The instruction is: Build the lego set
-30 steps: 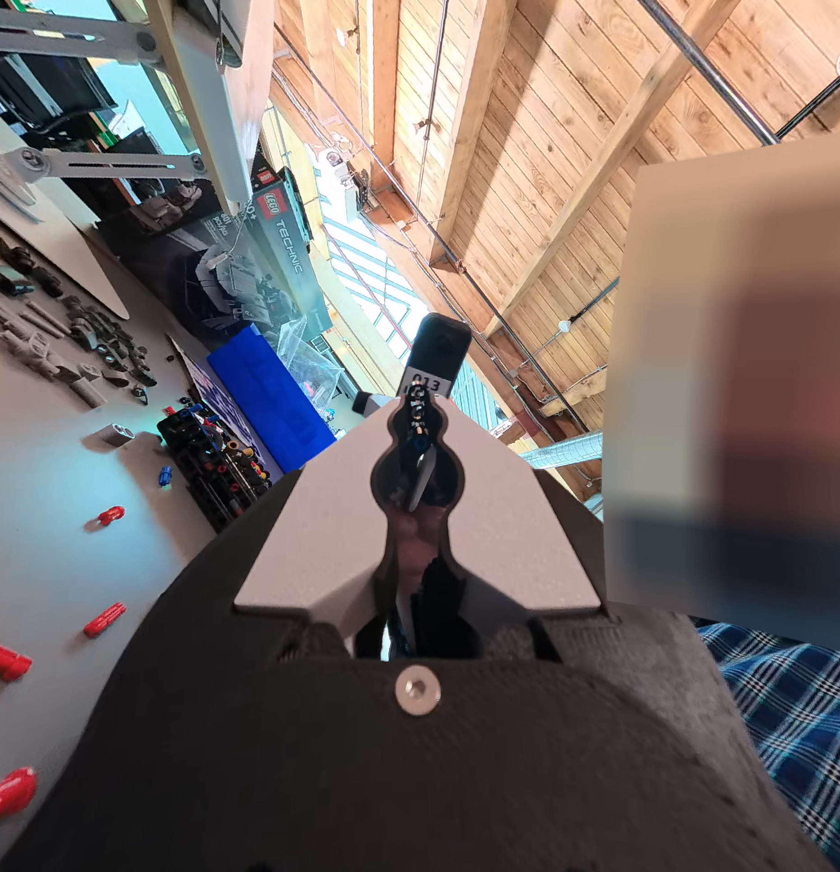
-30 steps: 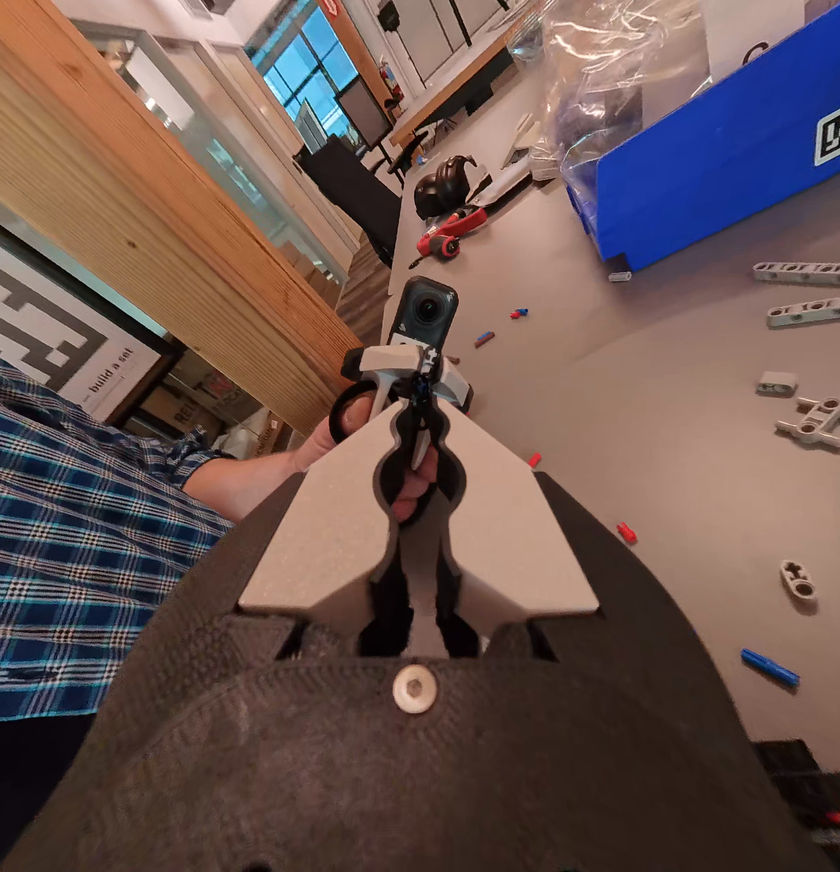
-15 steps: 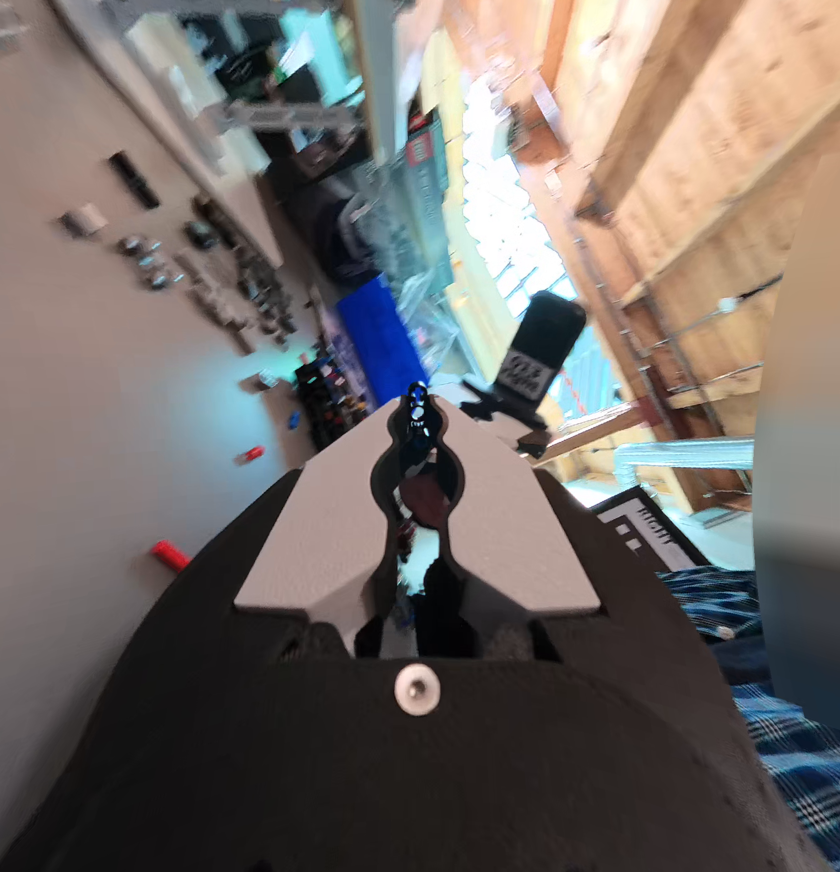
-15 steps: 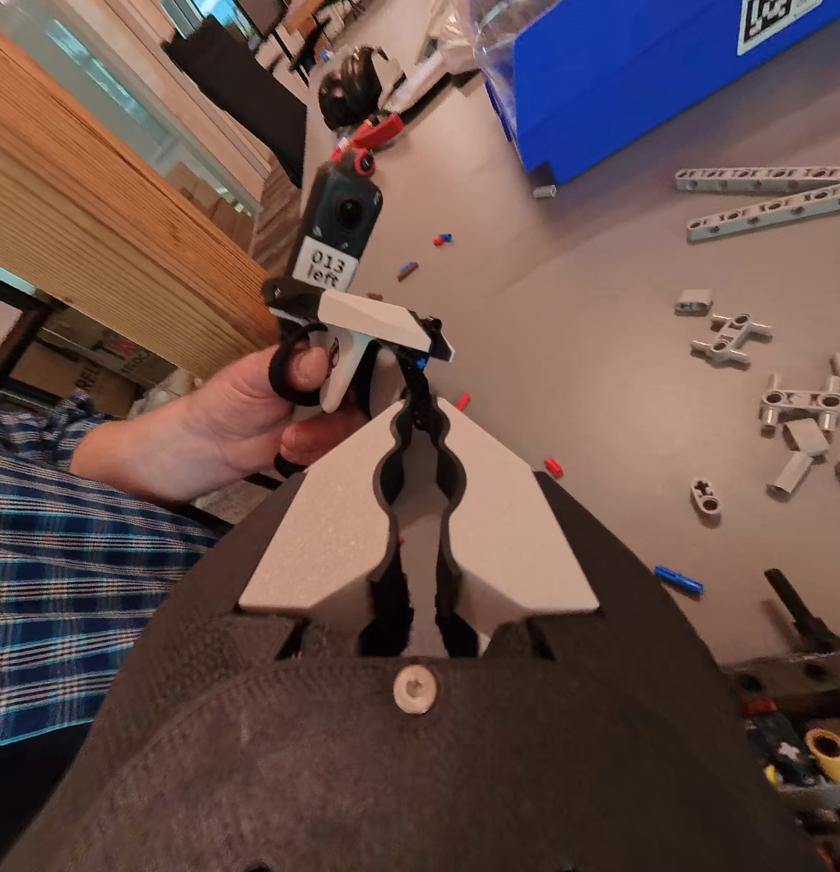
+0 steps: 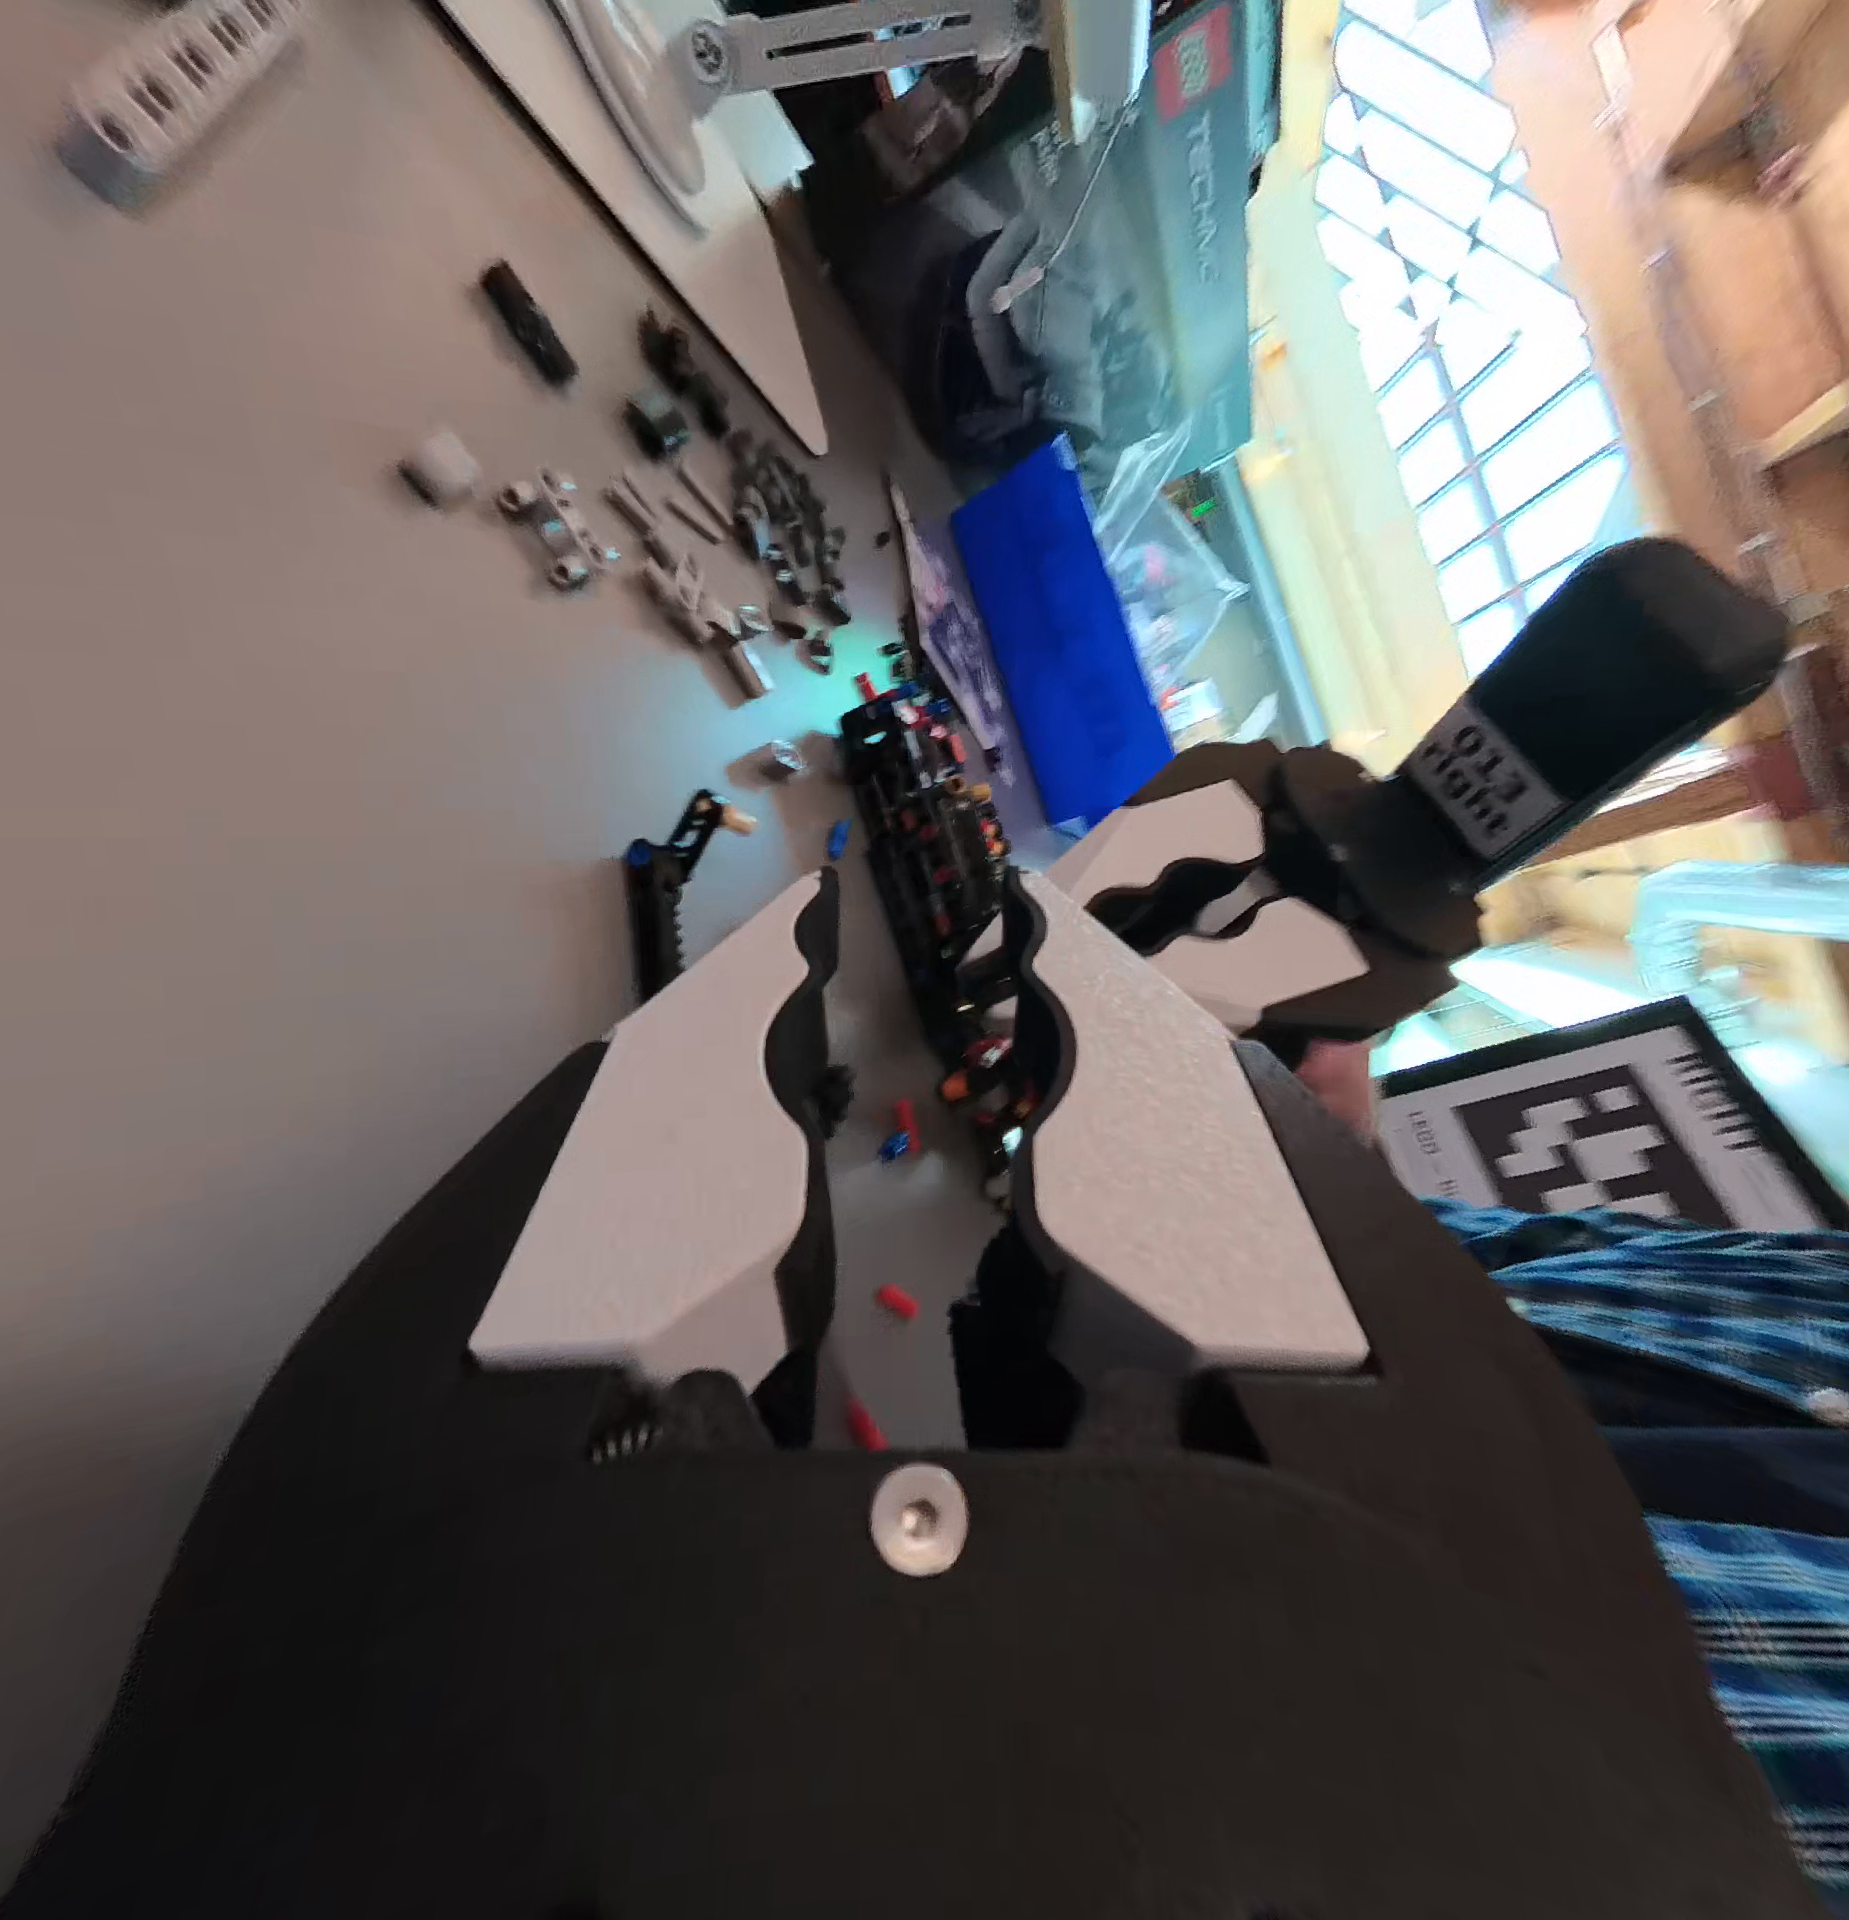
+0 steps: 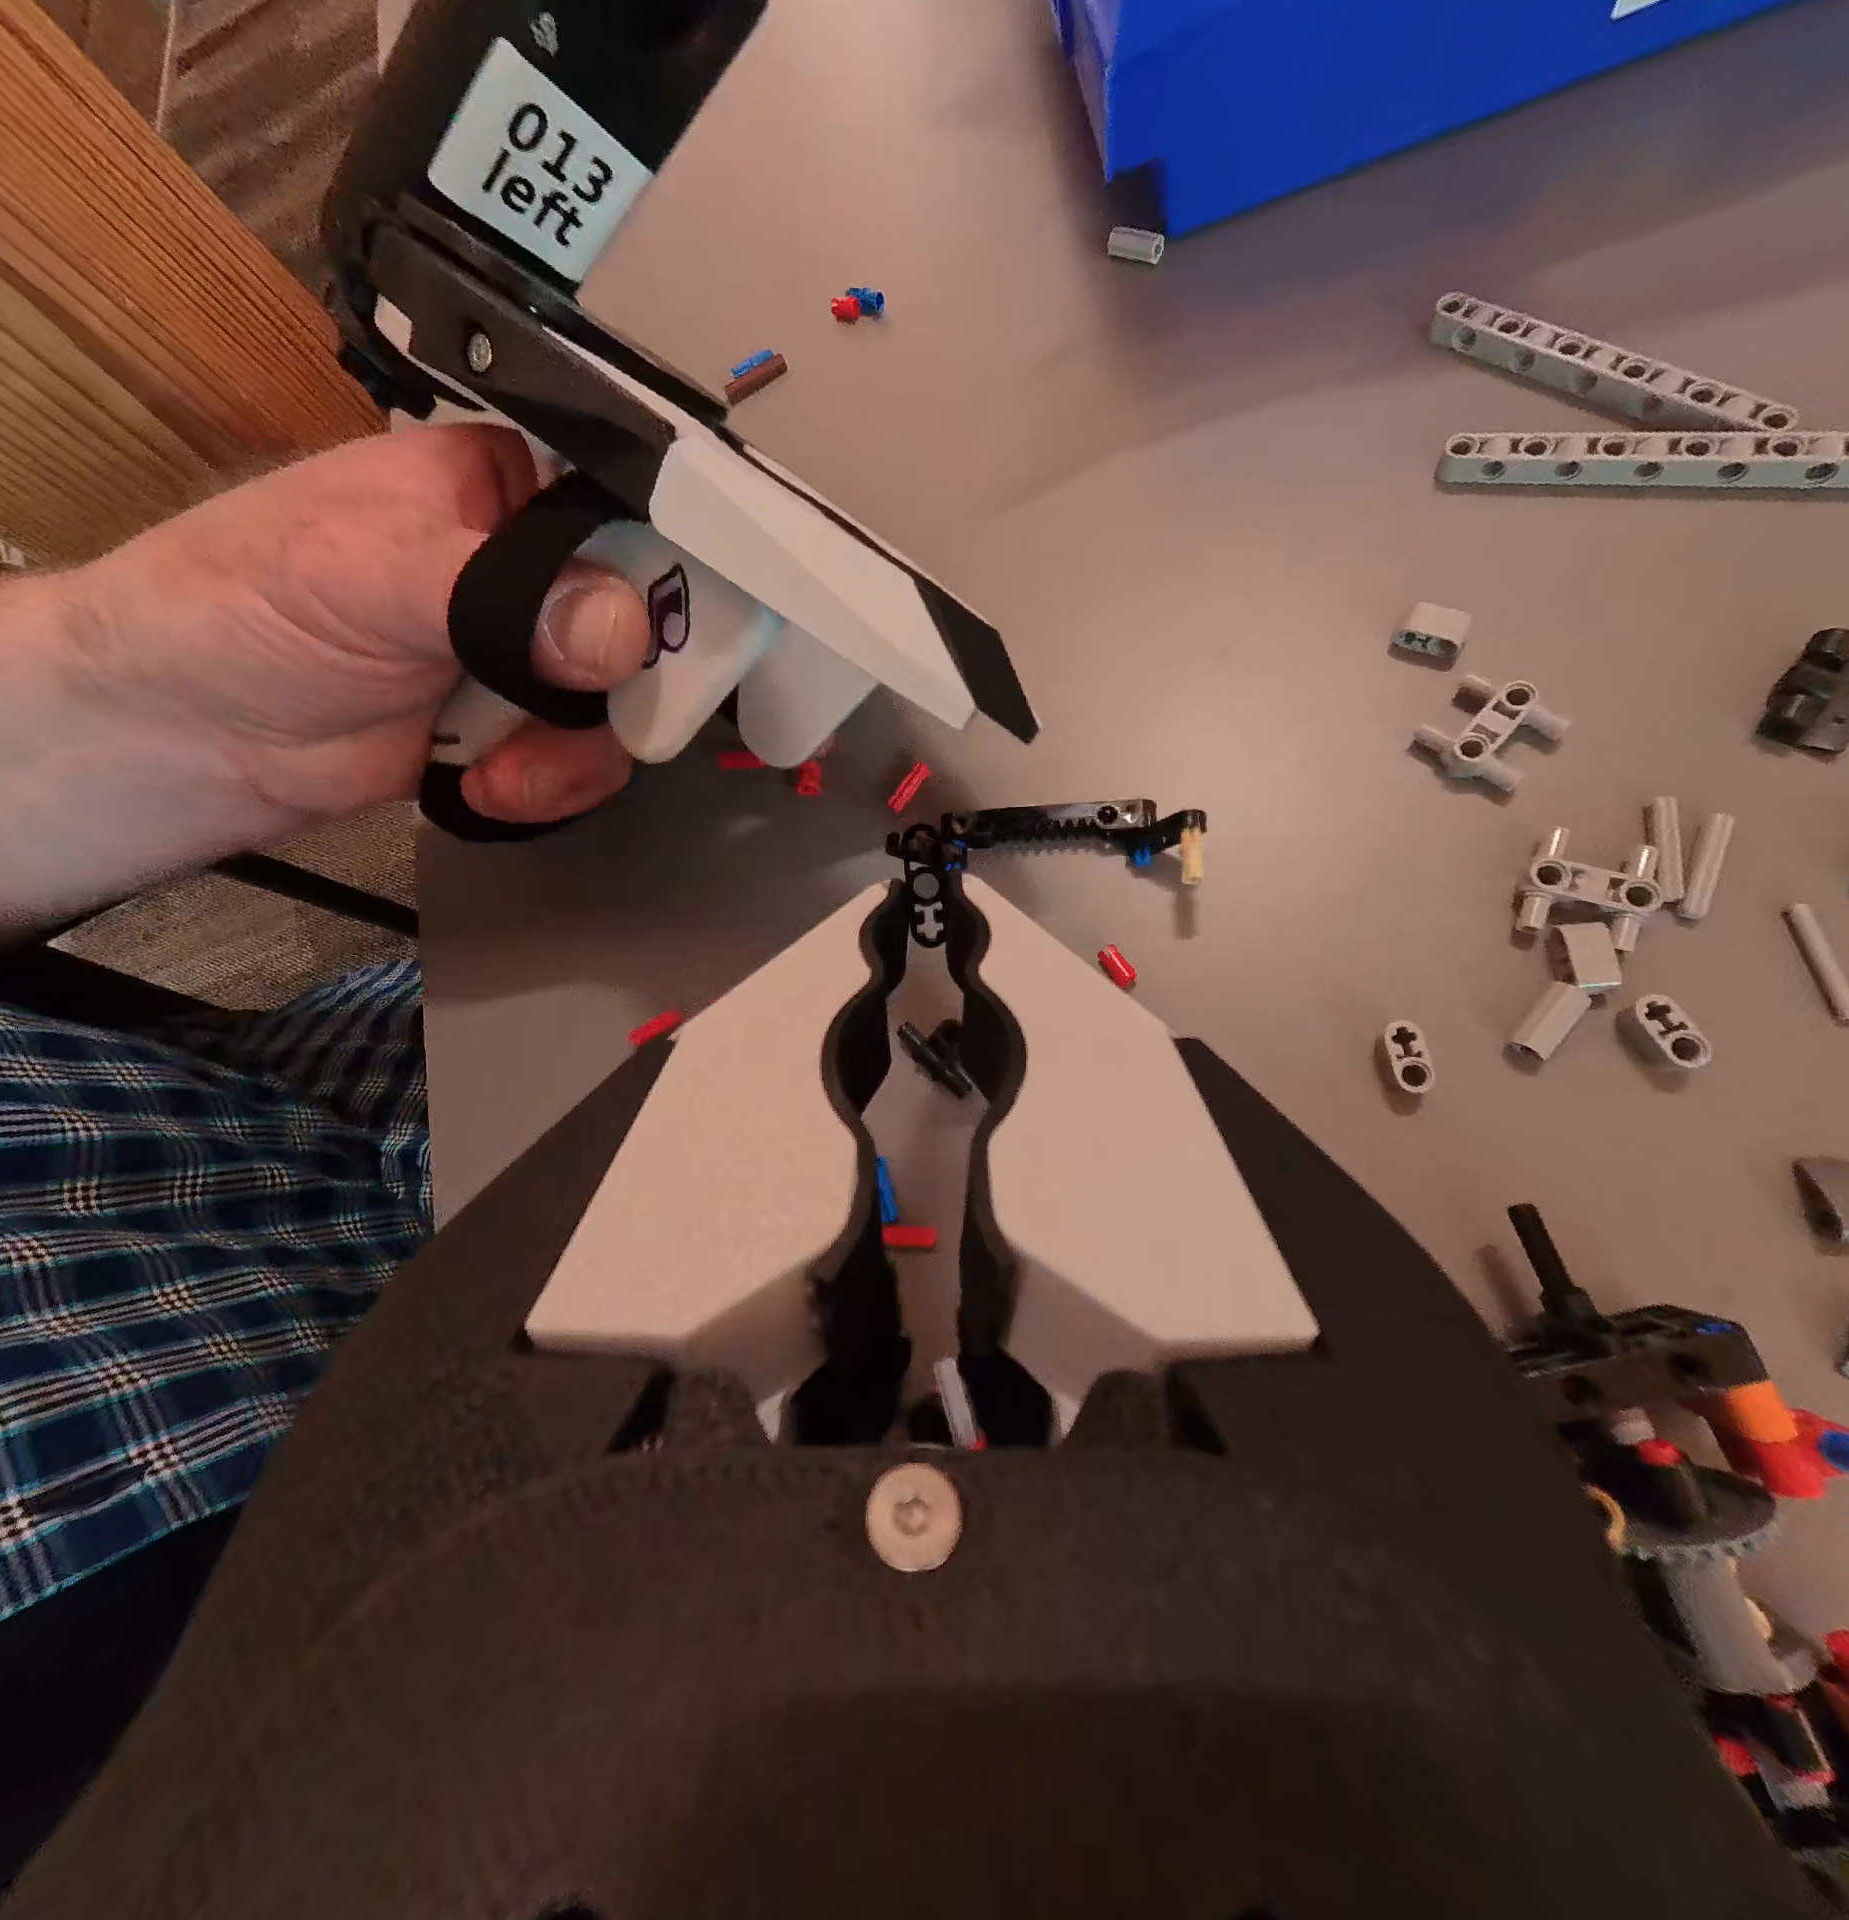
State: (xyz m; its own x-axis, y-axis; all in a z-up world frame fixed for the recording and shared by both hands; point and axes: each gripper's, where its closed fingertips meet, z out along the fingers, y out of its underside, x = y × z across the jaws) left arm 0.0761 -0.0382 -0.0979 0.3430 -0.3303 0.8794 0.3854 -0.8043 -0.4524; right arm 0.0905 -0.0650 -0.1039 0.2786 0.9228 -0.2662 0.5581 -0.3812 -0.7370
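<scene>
Grey table (image 6: pixel 1263 644), scattered Lego pieces (image 6: pixel 1585 894).

Big grey table (image 6: pixel 1263 644) stretching out under soft light, tall windows (image 5: pixel 1460 343) glowing bright with daylight, wooden beams (image 5: pixel 1772 260) running beside them, a light wood panel (image 6: pixel 120 312) standing at the table's far edge, brownish carpet (image 6: pixel 213 925) showing on the floor below

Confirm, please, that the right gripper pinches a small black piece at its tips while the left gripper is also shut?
Not quite: the left gripper is open and empty, as the left wrist view shows; the right gripper does pinch the small black piece.
</scene>
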